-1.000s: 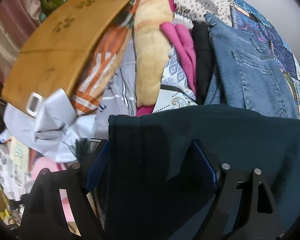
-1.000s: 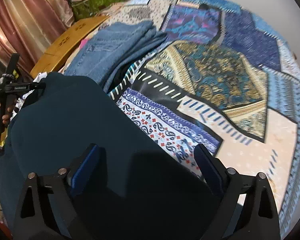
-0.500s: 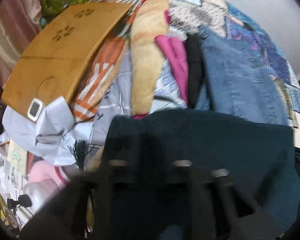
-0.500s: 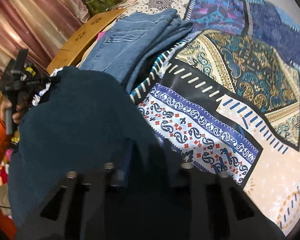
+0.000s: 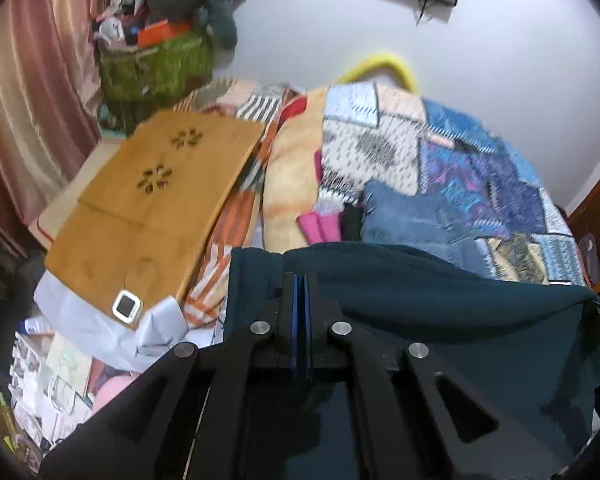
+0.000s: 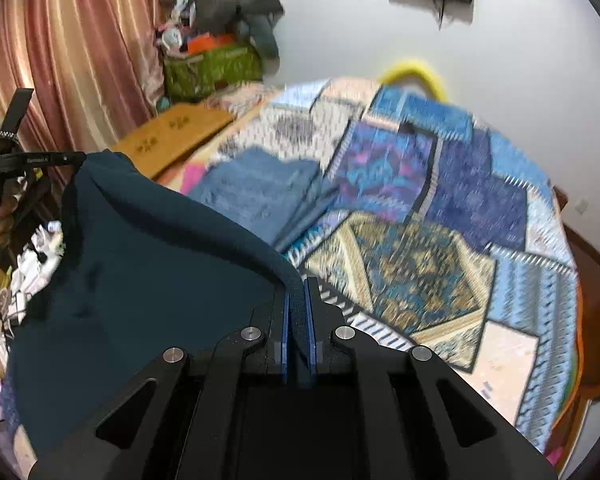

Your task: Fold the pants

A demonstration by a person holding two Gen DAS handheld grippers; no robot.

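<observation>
The left gripper [image 5: 299,300] and the right gripper [image 6: 299,308] each pinch the top edge of the dark teal pants [image 5: 440,320], 1 toward each end, so the cloth hangs as a sheet between them, sagging a little in the middle. Holding it this way likely lets the person carry that edge over as 1 straight line for a fold. Both pairs of fingers are clenched almost flat; only a thin band of fabric shows between the blue pads [image 6: 310,320]. In the right view the left gripper clamps the far end of the edge. Beyond the pants lie folded jeans [image 5: 412,220] on the patchwork quilt [image 6: 480,208], with a wooden board [image 5: 152,208] to the left.
</observation>
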